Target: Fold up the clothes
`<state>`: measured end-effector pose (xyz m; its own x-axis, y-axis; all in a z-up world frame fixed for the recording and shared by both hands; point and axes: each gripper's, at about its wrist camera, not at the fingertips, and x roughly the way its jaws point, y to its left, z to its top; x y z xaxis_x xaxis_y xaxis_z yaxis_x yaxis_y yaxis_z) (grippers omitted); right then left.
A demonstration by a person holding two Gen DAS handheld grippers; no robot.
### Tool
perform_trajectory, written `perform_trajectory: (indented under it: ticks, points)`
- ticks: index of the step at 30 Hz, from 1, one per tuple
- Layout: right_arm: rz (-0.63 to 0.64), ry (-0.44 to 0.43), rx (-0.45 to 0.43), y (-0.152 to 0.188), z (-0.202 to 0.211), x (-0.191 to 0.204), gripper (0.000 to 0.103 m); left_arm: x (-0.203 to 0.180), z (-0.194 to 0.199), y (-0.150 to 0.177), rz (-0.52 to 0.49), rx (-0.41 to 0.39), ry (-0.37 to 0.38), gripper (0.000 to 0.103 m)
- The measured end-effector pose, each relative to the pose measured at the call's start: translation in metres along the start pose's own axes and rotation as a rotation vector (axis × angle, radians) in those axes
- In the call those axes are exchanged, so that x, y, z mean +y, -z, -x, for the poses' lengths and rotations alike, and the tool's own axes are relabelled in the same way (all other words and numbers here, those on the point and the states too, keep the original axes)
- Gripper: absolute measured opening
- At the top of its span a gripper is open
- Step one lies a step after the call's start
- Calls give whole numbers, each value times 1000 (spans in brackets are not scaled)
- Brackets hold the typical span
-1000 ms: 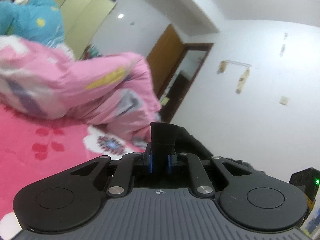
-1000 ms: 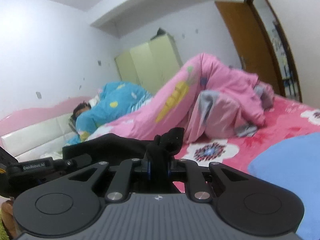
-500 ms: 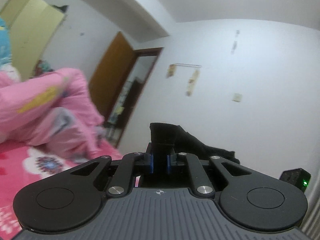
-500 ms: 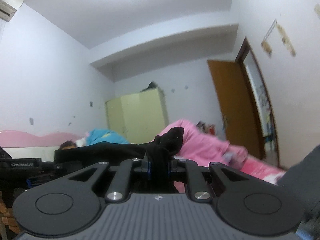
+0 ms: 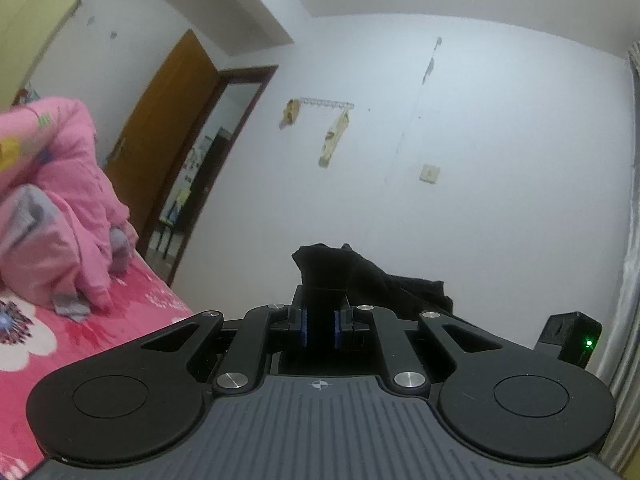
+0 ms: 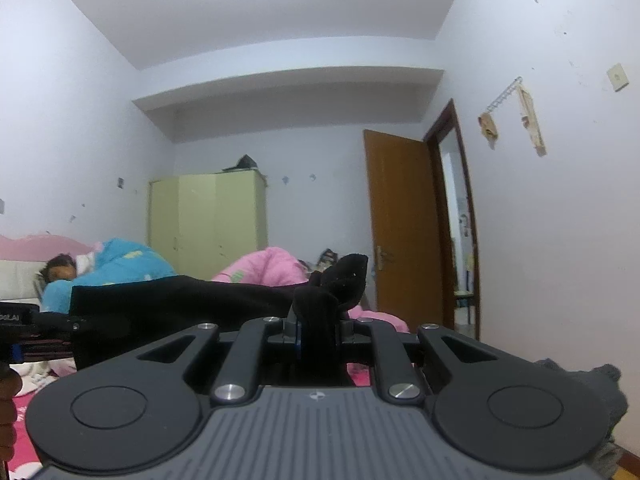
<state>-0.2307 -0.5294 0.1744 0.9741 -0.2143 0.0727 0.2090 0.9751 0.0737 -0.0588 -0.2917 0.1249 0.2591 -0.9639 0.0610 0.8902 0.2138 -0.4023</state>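
Both grippers' fingers are clenched on one black garment: the left gripper (image 5: 319,326) pinches one bunched edge, the right gripper (image 6: 318,330) another. Between them, the black garment (image 6: 180,300) hangs stretched above the pink bed (image 5: 132,312).

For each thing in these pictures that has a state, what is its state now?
Left tongs: shut on the black garment.
Right tongs: shut on the black garment.
Black garment: held up, stretched between both tongs.
Wooden door: open.
Green wardrobe: doors closed.
Pink quilt: crumpled on the bed.
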Motion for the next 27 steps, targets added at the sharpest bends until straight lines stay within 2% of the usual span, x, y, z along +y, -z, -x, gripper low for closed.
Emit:
perform_trajectory:
  ticks: [15, 27]
  points:
    - [-3, 33, 41, 17, -15, -34, 15, -5, -30, 12, -49, 34, -39, 9]
    - [-17, 20, 106, 36, -53, -48, 15, 22, -48, 17, -20, 73, -109, 9]
